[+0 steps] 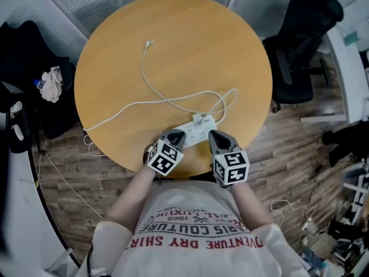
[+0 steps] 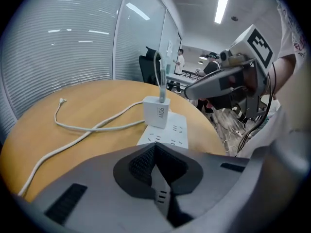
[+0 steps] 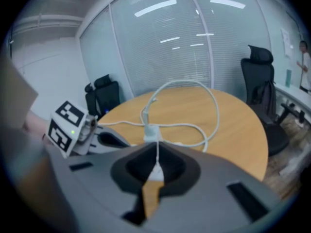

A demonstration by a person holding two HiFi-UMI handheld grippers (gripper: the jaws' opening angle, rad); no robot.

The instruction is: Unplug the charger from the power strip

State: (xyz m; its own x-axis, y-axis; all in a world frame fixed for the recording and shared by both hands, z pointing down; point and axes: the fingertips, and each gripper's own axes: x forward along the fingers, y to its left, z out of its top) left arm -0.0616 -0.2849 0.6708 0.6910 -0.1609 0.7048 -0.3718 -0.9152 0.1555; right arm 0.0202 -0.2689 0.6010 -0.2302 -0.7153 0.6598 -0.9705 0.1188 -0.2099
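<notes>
one charger, one power strip, two white cables, two grippers, near rim of one round table.
you hold the left gripper (image 1: 173, 137) and right gripper (image 1: 216, 139) side by side at the table's (image 1: 173, 22) near edge, both clenched and empty, tips just short of the power strip (image 1: 191, 133). the strip lies flat by that rim, long axis running low-left to high-right in the head view. the charger (image 1: 199, 120) stands upright in it toward the right end, its cable (image 1: 151, 85) leaving the top and looping to a loose plug mid-table. the strip's cord (image 1: 124, 113) drops over the left rim. open wood lies beyond the loops; a black chair (image 1: 300, 45) stands off to the right.
</notes>
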